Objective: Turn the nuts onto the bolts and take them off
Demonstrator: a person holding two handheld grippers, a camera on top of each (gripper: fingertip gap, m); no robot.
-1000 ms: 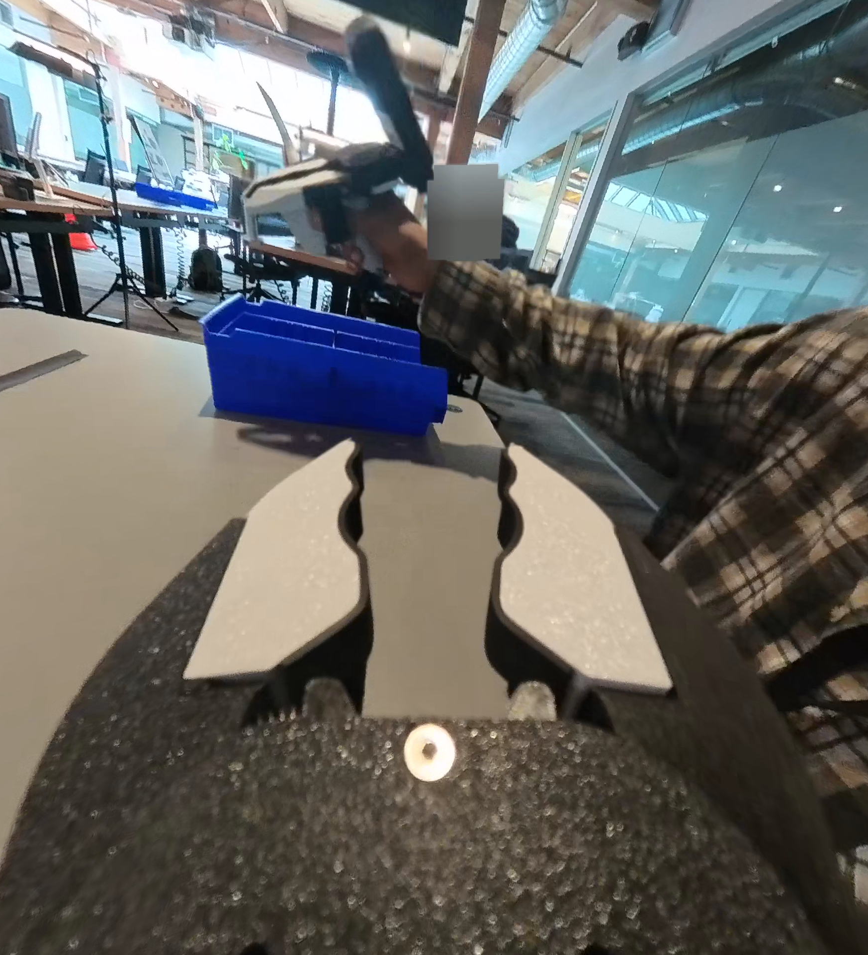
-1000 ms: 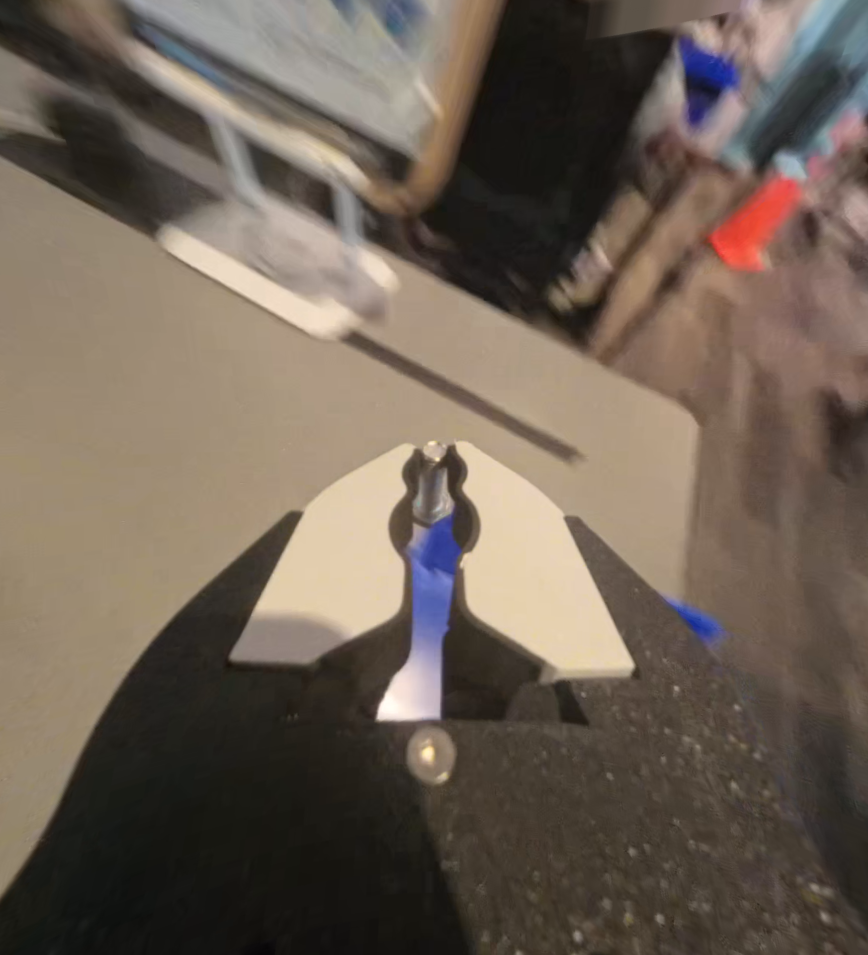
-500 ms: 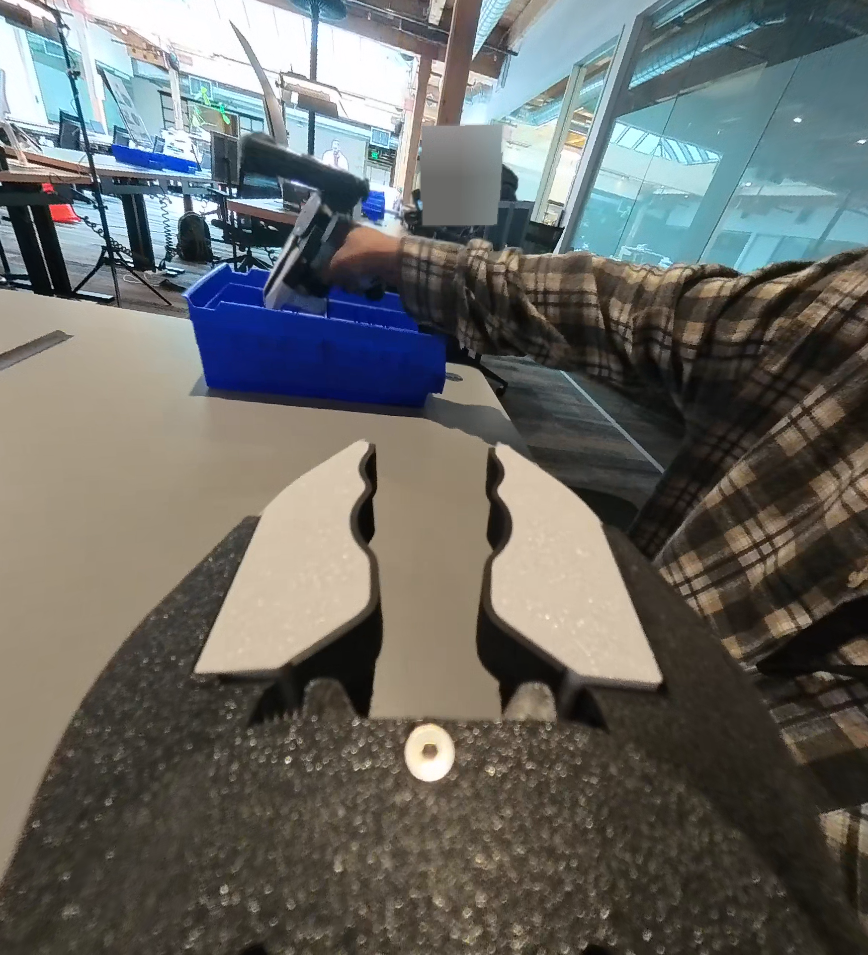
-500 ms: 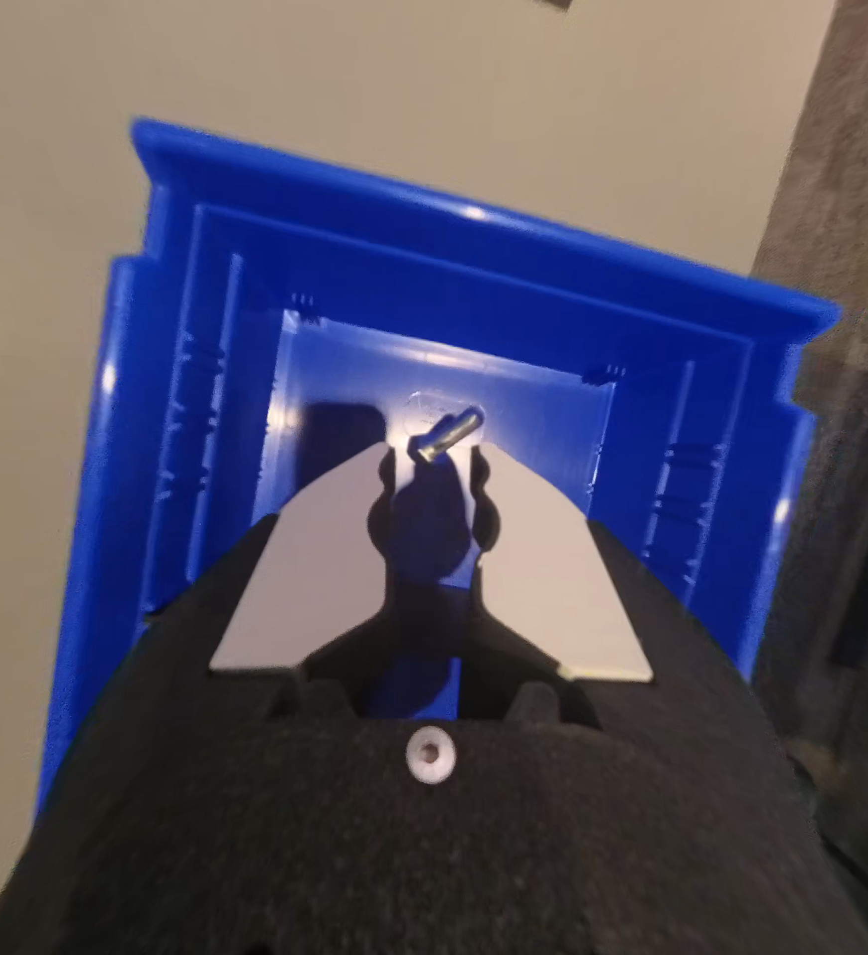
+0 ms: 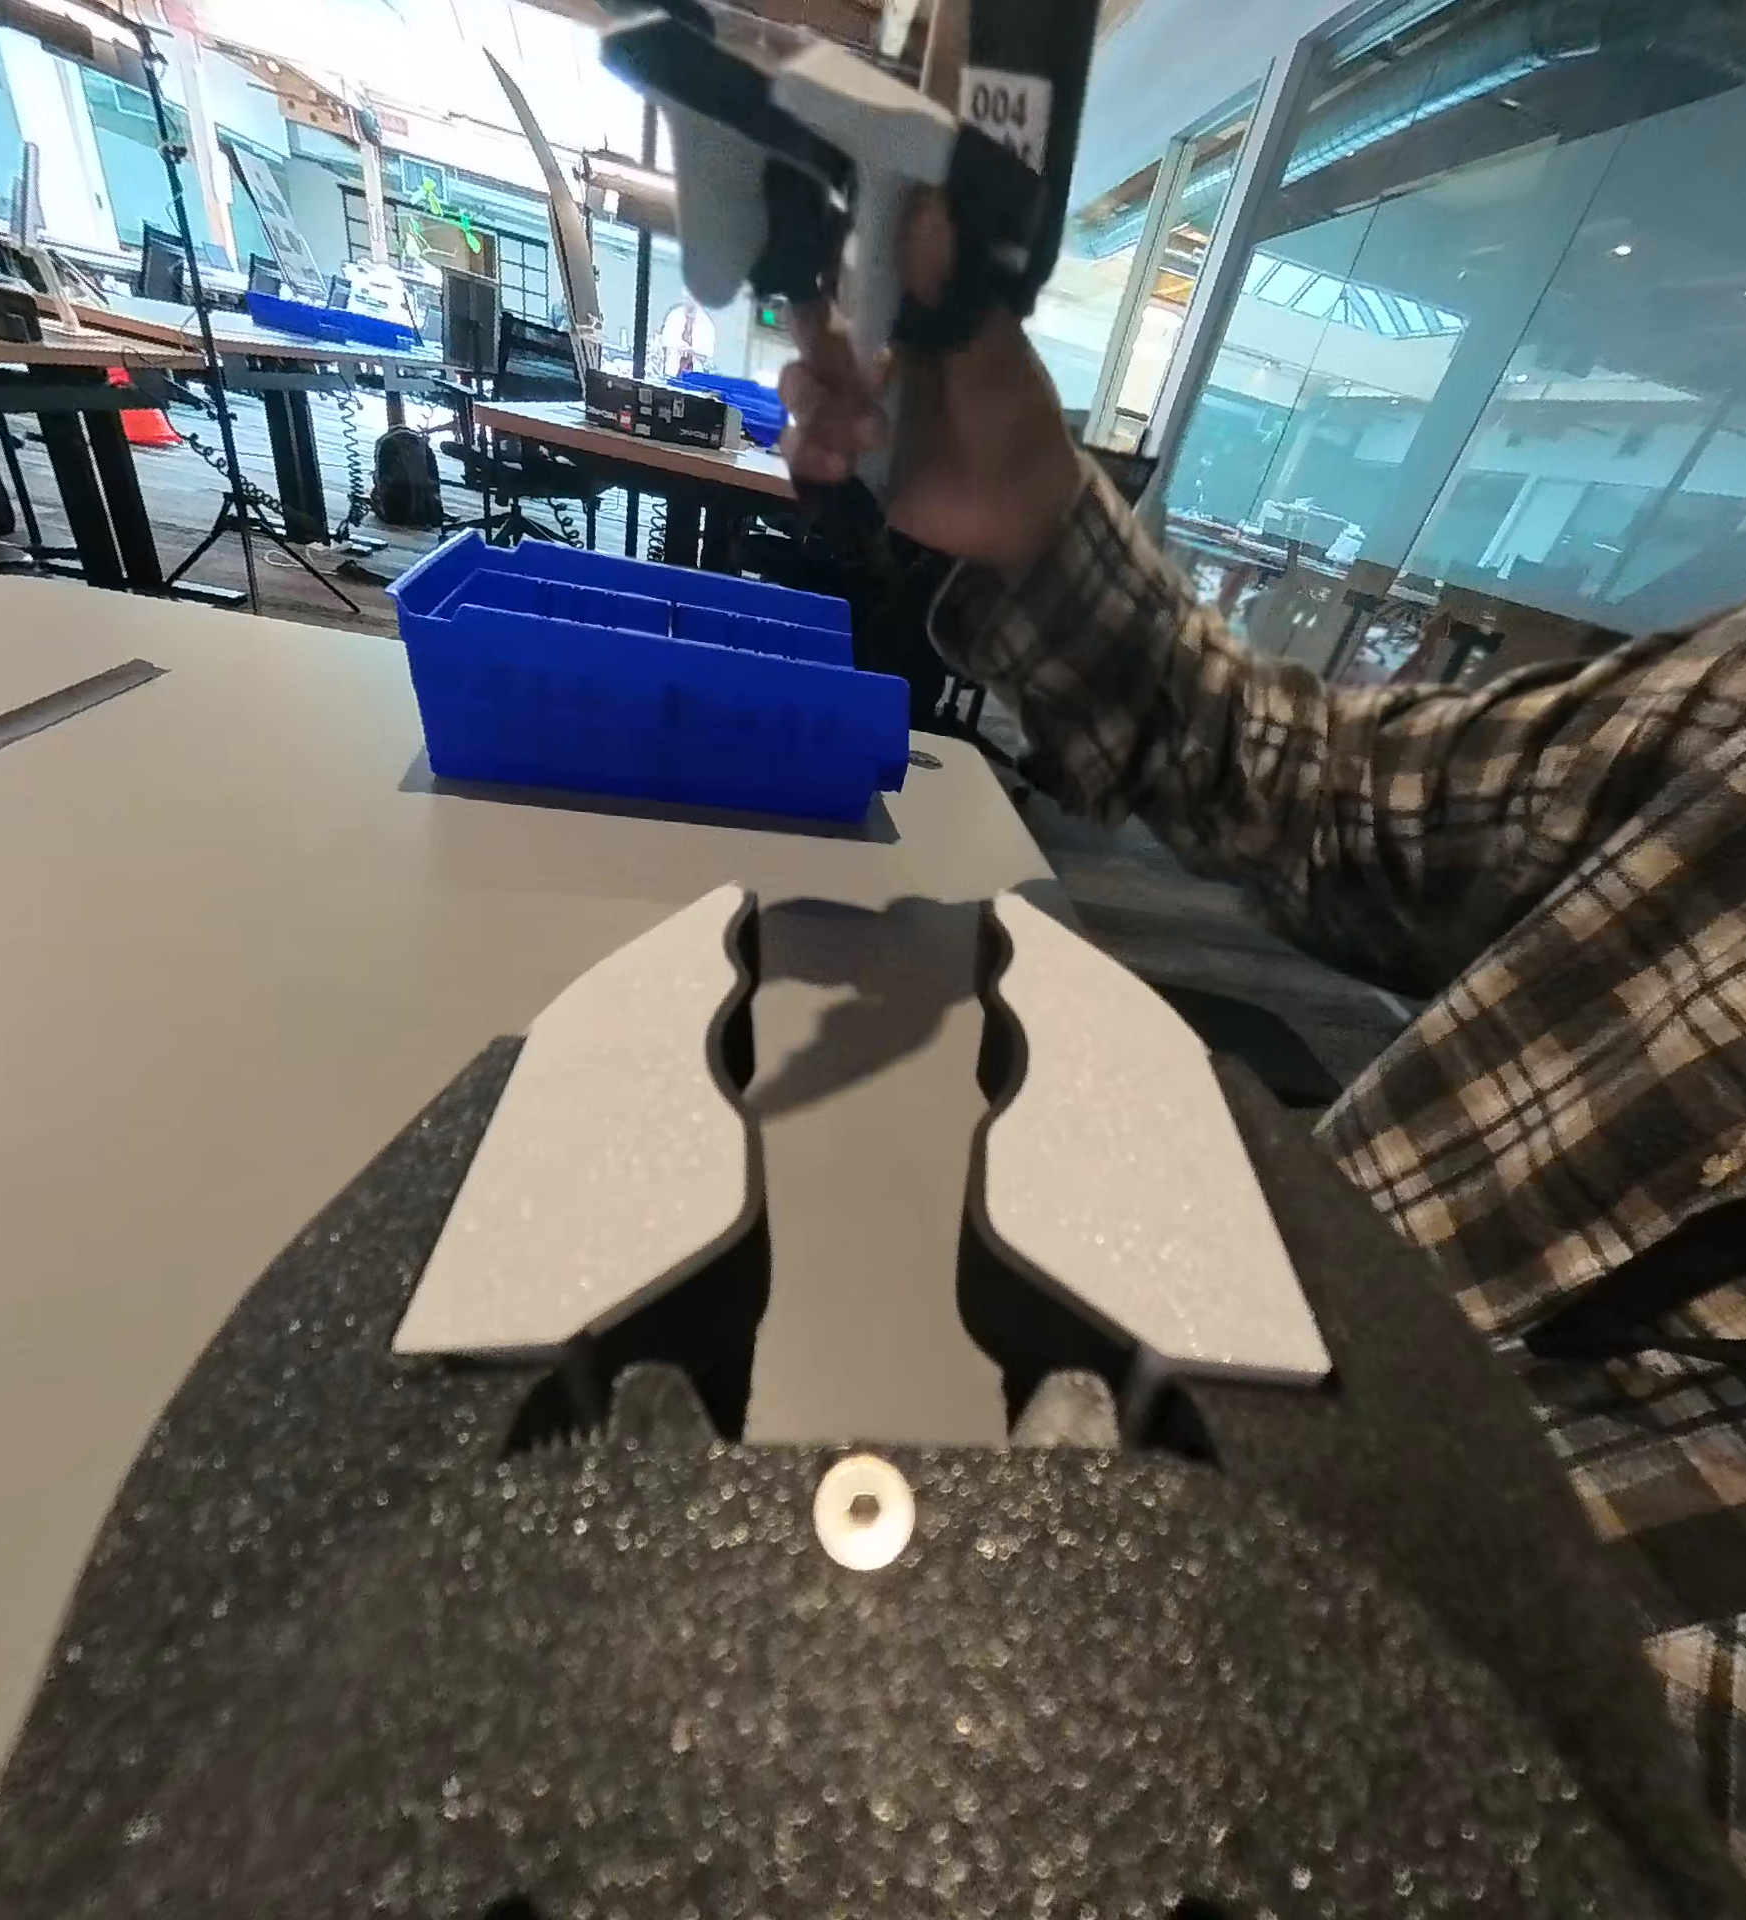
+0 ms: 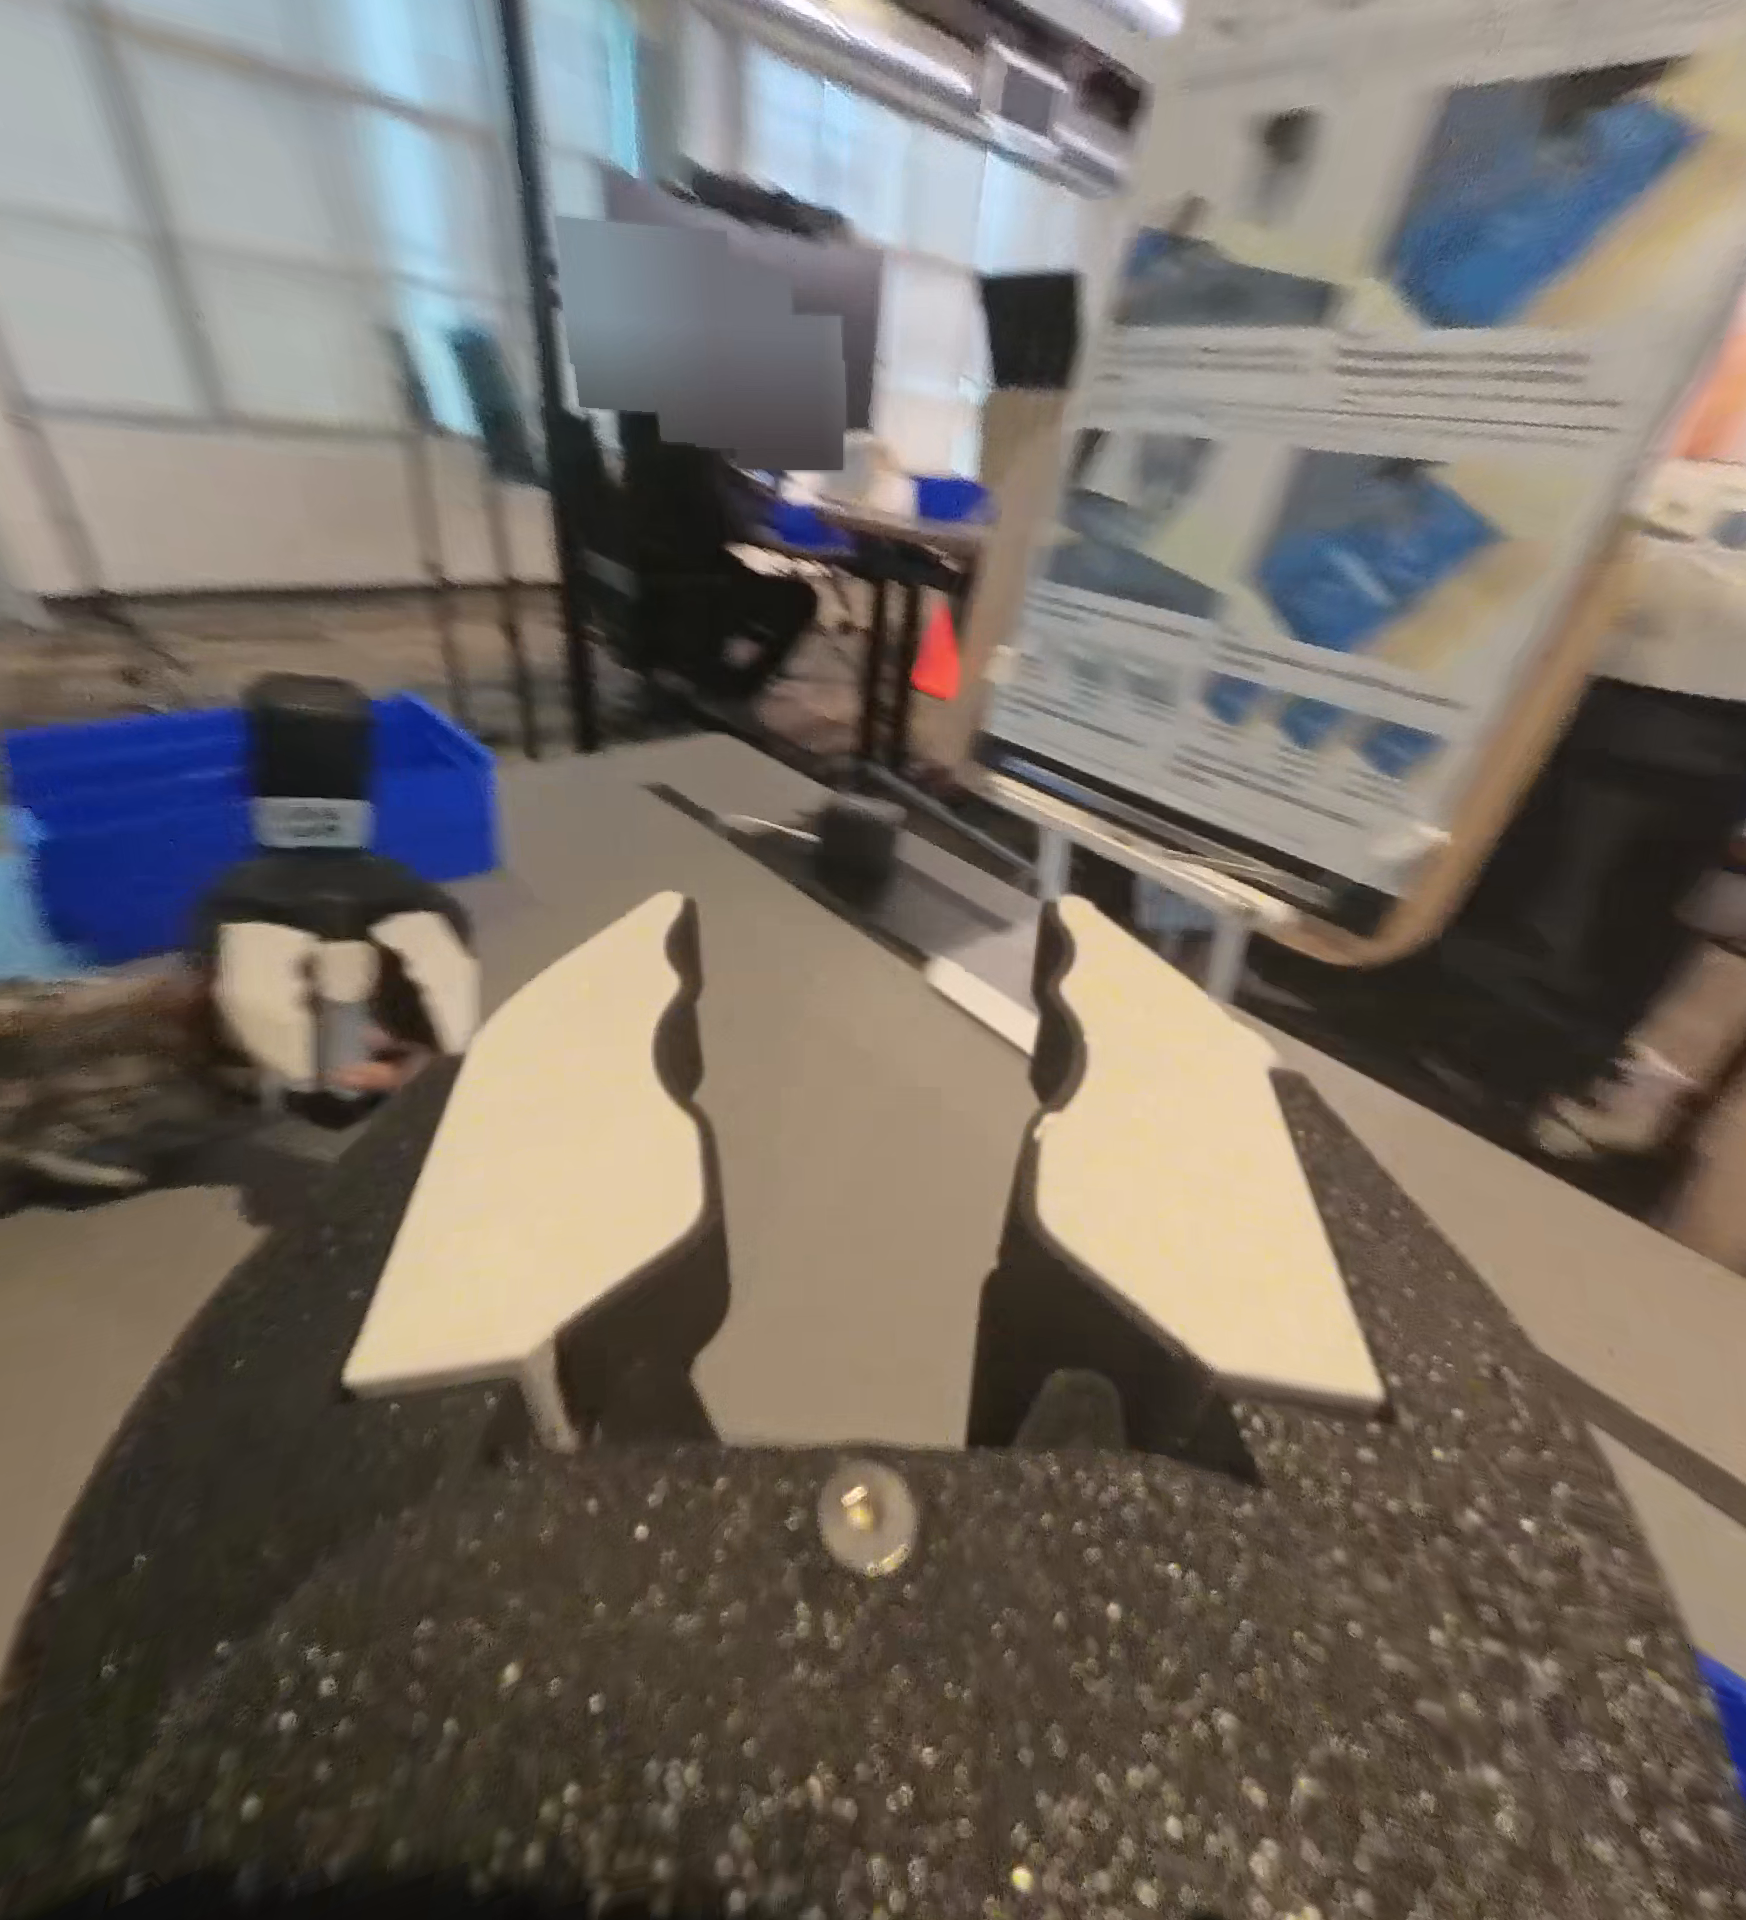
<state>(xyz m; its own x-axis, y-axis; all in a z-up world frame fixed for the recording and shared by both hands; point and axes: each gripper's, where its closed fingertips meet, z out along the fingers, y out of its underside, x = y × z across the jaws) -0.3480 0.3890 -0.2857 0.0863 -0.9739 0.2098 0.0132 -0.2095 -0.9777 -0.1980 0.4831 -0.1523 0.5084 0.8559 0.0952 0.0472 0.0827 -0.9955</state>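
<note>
My left gripper is open and empty, low over the grey table. A blue plastic bin stands on the table beyond it, near the right edge; I cannot see inside it. A hand in a plaid sleeve holds my right gripper high above the bin. In the right wrist view my right gripper is open and empty, and the left gripper shows farther off at the left. No bolt or nut is in view.
A small metal ring lies by the bin's right end. A dark slot runs across the table. A black cylinder stands on the table, a poster board beyond it. Another blue bin stands behind the left gripper. About 25 centimetres separates my left fingertips from my right.
My right gripper held a bolt, let it go into the blue bin, then rose out of the bin and swung toward the left gripper, jaws wider. The left gripper barely moved.
</note>
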